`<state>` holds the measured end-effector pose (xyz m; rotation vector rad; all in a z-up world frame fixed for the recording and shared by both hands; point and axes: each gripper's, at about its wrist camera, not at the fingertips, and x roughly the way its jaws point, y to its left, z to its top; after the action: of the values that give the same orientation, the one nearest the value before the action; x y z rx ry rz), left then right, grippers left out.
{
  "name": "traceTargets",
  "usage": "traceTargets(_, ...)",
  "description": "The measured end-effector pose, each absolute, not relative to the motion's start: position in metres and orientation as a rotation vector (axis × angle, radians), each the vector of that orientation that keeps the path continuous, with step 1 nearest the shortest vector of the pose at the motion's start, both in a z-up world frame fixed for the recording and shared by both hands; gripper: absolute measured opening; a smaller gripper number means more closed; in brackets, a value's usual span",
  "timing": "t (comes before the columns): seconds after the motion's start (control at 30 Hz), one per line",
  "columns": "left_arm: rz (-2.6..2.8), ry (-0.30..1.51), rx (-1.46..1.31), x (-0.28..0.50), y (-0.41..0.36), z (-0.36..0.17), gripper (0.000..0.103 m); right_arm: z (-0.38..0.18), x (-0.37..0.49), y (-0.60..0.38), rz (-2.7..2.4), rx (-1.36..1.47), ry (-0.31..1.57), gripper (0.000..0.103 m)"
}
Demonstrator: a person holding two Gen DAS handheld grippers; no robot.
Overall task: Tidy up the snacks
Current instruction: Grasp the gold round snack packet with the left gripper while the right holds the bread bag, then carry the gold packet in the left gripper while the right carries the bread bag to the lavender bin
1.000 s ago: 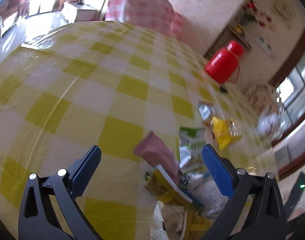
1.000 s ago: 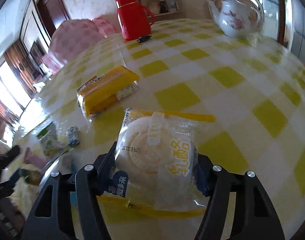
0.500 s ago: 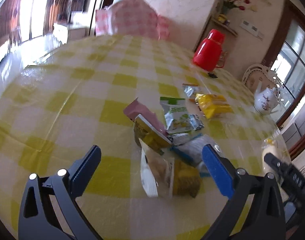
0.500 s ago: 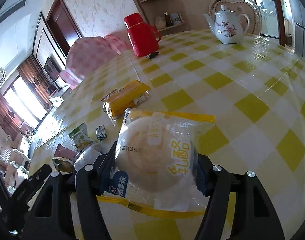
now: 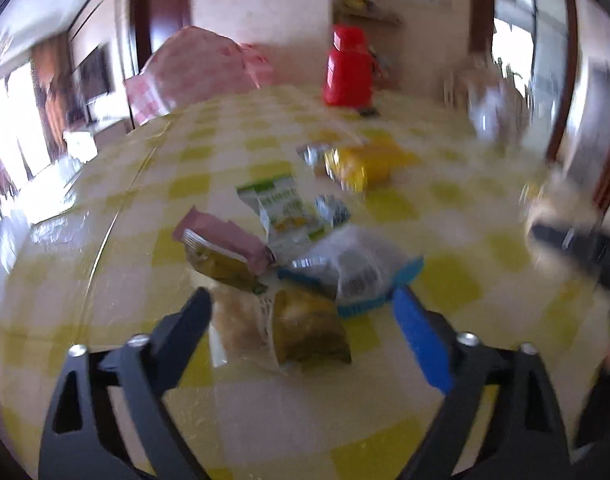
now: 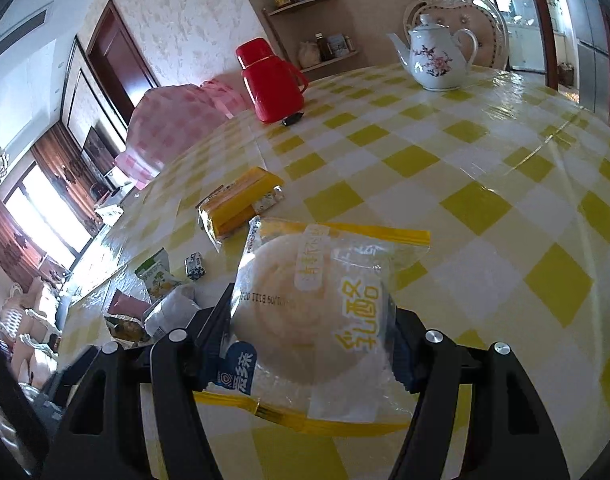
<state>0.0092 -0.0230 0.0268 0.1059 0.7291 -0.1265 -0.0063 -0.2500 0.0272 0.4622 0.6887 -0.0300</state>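
Note:
My right gripper (image 6: 311,328) is shut on a round pastry in a clear packet with yellow edges (image 6: 321,312), held above the table. My left gripper (image 5: 305,320) is open and empty, just in front of a pile of snack packets: an olive-green packet (image 5: 309,328), a white packet with blue edge (image 5: 357,268), a pink wrapper (image 5: 225,240) and a green-and-white packet (image 5: 281,204). A yellow packet (image 5: 365,160) lies farther back; it also shows in the right wrist view (image 6: 241,200). The pile shows at the left in the right wrist view (image 6: 153,304).
The round table has a yellow-and-white check cloth (image 6: 485,200). A red thermos (image 6: 271,80) and a white teapot (image 6: 437,60) stand at the far side. A pink-check covered chair (image 6: 177,120) is behind the table. The left wrist view is blurred.
My left gripper has swung round and drawn back, so the snack pile now sits centred between its open fingers. My right gripper has lifted with the pastry packet still in it.

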Motion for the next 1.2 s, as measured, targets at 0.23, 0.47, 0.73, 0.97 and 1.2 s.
traceTargets(0.23,-0.148,0.816,0.160,0.022,-0.026,0.010,0.067,0.030,-0.010,-0.249,-0.019,0.457,0.678,0.065)
traceTargets(0.47,-0.115,0.806,0.258,0.018,-0.032,0.007,0.042,0.028,-0.010,-0.250,-0.022,0.457,0.685,0.065)
traceTargets(0.73,-0.219,0.639,0.121,-0.016,-0.016,0.037,0.032,0.031,-0.014,-0.249,-0.006,0.446,0.662,0.064)
traceTargets(0.97,-0.226,0.623,0.044,-0.023,-0.012,0.038,0.032,0.024,-0.013,-0.238,0.017,0.433,0.686,0.064)
traceTargets(1.2,-0.213,0.628,-0.002,-0.034,-0.006,0.039,0.032,0.016,-0.019,-0.214,0.077,0.407,0.719,0.064)
